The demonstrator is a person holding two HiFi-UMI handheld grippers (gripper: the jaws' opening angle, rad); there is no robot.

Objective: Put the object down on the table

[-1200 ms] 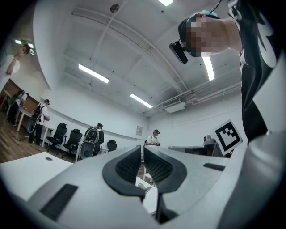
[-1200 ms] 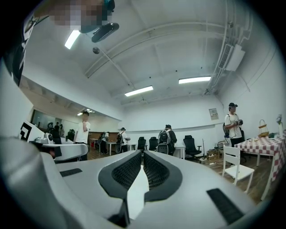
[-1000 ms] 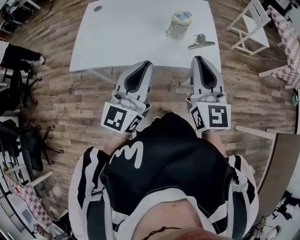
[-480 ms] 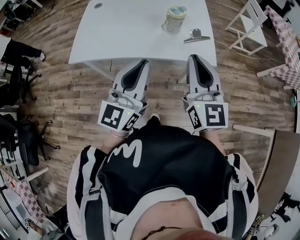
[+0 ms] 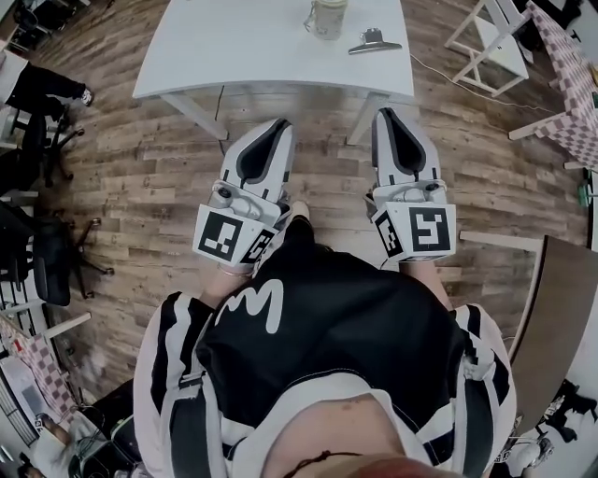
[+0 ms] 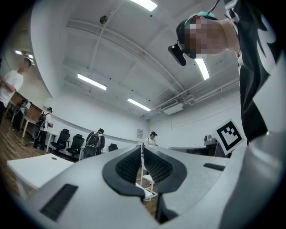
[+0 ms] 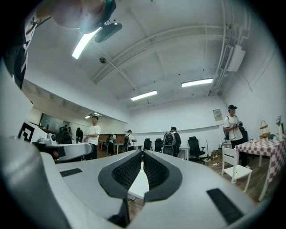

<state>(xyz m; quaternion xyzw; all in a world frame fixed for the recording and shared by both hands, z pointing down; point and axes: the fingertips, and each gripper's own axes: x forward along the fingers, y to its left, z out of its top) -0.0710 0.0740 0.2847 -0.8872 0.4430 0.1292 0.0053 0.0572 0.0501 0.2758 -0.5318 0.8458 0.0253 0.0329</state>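
Table (image 5: 262, 47): 1 jar (image 5: 327, 14), 1 clip (image 5: 374, 42); L gripper (image 5: 282, 125), R gripper (image 5: 392, 115) closed.

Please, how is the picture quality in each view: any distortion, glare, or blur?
Head view: strong fisheye, the planks of the wooden floor bend; the light is even and the picture sharp. Left gripper view: dark round corners, the ceiling lamp glares. Right gripper view: the same dark corners, the ceiling strip light is bright, no motion blur.
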